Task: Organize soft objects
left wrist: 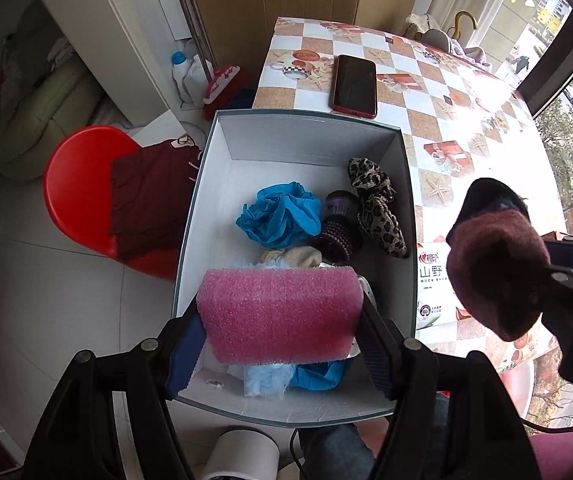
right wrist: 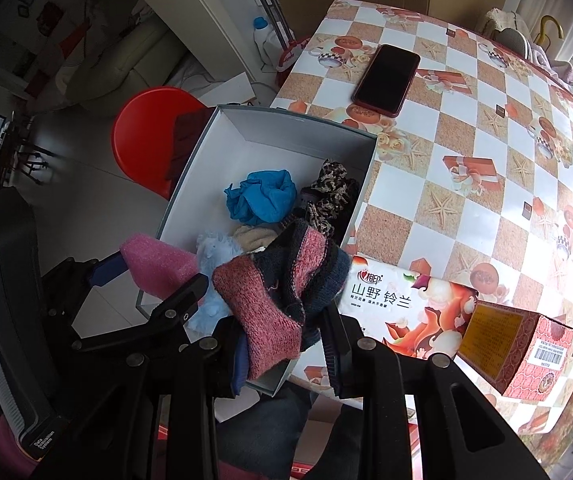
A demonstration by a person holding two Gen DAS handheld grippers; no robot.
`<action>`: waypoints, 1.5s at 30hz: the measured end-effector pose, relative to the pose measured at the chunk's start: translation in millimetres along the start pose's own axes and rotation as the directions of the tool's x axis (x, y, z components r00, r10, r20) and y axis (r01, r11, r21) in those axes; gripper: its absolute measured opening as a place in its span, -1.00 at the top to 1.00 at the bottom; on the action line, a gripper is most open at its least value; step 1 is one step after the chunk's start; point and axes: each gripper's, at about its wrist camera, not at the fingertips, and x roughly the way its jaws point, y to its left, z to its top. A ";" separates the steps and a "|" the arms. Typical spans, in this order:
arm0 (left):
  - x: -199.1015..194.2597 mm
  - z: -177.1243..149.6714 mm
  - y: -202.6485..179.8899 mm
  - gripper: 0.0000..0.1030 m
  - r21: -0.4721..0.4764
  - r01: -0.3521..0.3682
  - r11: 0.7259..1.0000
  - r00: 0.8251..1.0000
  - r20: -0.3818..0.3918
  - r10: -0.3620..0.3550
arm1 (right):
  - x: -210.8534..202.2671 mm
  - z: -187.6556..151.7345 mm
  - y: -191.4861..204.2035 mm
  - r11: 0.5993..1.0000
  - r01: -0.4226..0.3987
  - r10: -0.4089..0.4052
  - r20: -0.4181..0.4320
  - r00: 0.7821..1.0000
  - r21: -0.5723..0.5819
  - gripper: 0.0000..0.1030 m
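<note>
My left gripper [left wrist: 280, 330] is shut on a pink foam block [left wrist: 280, 314] and holds it over the near end of the open white box [left wrist: 310, 138]. My right gripper [right wrist: 282, 340] is shut on a pink-and-navy knitted sock [right wrist: 282, 292], beside the box's right wall; in the left wrist view the sock [left wrist: 494, 272] hangs at the right. In the box lie a blue cloth [left wrist: 280, 214], a leopard scrunchie [left wrist: 378, 208], a dark knitted piece [left wrist: 338, 228], a beige cloth [left wrist: 292, 258] and light blue fluff [left wrist: 264, 378].
The box overhangs the checkered table [right wrist: 466, 148]. A red phone [left wrist: 354, 84] lies beyond the box. A tissue pack [right wrist: 406, 312] and a red carton [right wrist: 518, 344] lie right of it. A red chair [left wrist: 82, 196] with a maroon garment stands to the left.
</note>
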 end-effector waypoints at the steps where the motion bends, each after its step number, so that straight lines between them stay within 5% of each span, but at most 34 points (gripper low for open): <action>1: -0.2 0.3 0.0 -0.42 0.000 0.000 1.000 1.000 -0.001 0.000 | 0.4 0.9 -0.3 1.000 0.000 0.000 0.000 1.000 0.001 0.40; 45: 0.0 1.3 -1.6 -0.42 0.018 -0.002 1.000 1.000 -0.001 0.002 | -0.8 3.3 -1.2 1.000 -0.003 0.003 0.002 1.000 0.002 0.40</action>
